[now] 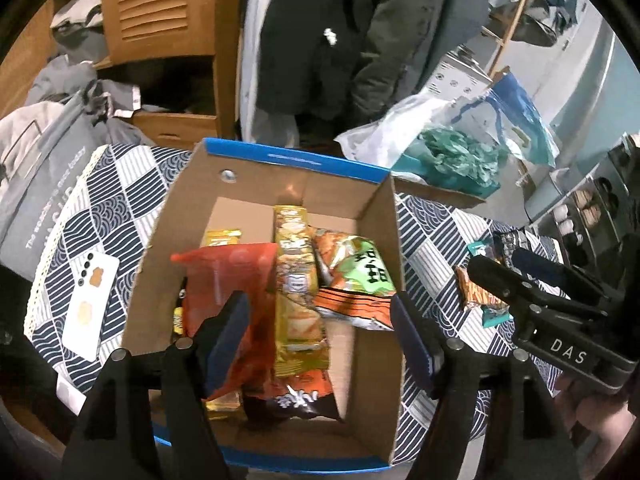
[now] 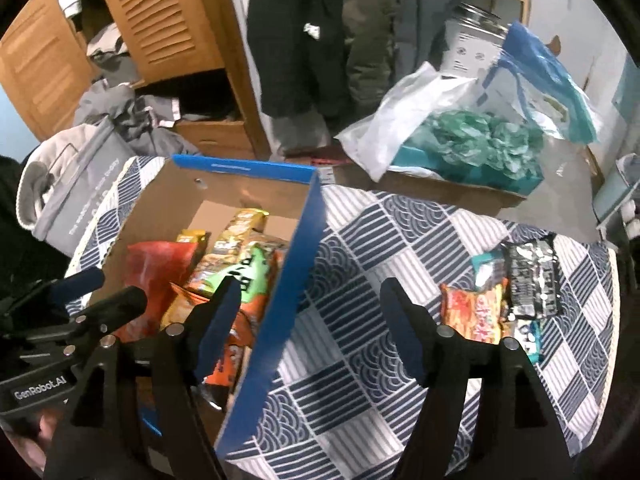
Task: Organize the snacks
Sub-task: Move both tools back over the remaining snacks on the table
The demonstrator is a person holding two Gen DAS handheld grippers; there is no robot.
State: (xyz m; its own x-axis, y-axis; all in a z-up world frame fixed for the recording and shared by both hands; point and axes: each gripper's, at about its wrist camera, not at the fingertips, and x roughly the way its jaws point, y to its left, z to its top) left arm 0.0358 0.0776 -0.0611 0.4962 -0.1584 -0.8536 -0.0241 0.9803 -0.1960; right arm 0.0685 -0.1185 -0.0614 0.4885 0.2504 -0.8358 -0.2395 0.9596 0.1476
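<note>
Left wrist: "DAS" on right gripper

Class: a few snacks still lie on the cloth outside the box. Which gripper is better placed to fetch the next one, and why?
Right. The right gripper is open over the cloth, with the loose snacks just ahead to its right. The left gripper hangs open over the box, farther from them.

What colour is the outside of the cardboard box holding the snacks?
Blue, seen best in the right wrist view on the cardboard box.
</note>
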